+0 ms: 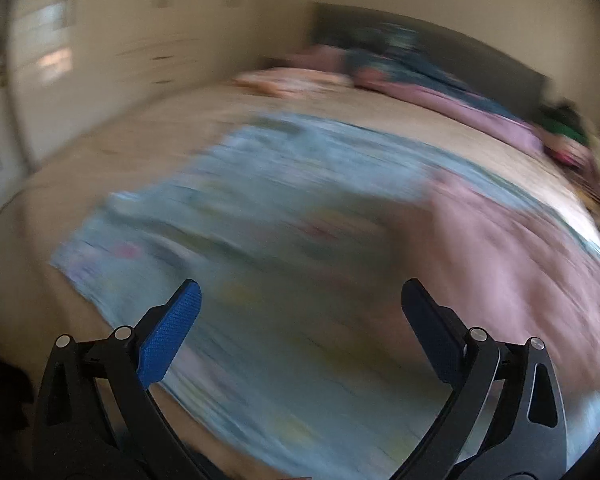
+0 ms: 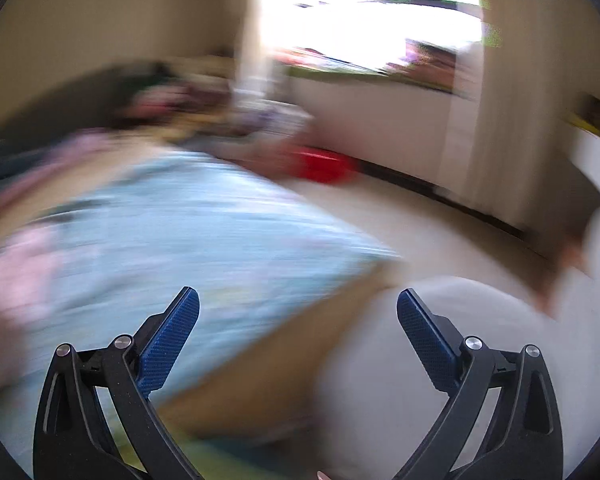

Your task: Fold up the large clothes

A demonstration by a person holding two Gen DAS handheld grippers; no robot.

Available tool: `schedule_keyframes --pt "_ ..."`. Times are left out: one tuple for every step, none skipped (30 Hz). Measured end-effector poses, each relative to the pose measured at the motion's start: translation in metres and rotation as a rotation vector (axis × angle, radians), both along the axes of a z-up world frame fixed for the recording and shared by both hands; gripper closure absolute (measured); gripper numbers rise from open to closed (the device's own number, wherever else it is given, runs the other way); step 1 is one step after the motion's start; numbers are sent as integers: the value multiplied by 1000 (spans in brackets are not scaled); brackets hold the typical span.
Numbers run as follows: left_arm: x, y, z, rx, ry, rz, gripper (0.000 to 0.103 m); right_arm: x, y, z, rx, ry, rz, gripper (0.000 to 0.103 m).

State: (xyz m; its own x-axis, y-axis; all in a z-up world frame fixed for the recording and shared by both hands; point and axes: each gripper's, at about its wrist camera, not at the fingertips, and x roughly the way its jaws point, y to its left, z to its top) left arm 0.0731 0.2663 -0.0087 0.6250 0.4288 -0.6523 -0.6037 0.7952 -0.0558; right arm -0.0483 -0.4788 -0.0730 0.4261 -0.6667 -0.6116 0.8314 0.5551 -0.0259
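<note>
A large light-blue patterned cloth [image 1: 260,216] lies spread flat on a beige bed [image 1: 112,152]; both views are motion-blurred. A pink garment [image 1: 512,264] lies on its right part. My left gripper [image 1: 300,300] is open and empty, above the cloth's near part. In the right wrist view the blue cloth [image 2: 204,232] reaches the bed's corner [image 2: 284,356], with the pink garment [image 2: 16,276] at the left. My right gripper [image 2: 298,304] is open and empty, above the bed's edge.
Pillows and bunched pink and dark bedding [image 1: 400,76] lie against the grey headboard [image 1: 480,48]. White drawers [image 1: 148,56] stand far left. A pale floor [image 2: 420,248], a red object [image 2: 324,164] and a bright window [image 2: 372,24] lie beyond the bed.
</note>
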Motion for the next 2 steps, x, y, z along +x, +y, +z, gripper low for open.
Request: schedule_keyframes --pt "8 23 -2 14 12 54 9 -10 -45 -19 41 51 -108 4" --pt "17 46 -5 30 26 104 9 -10 -45 -19 41 51 -108 4"
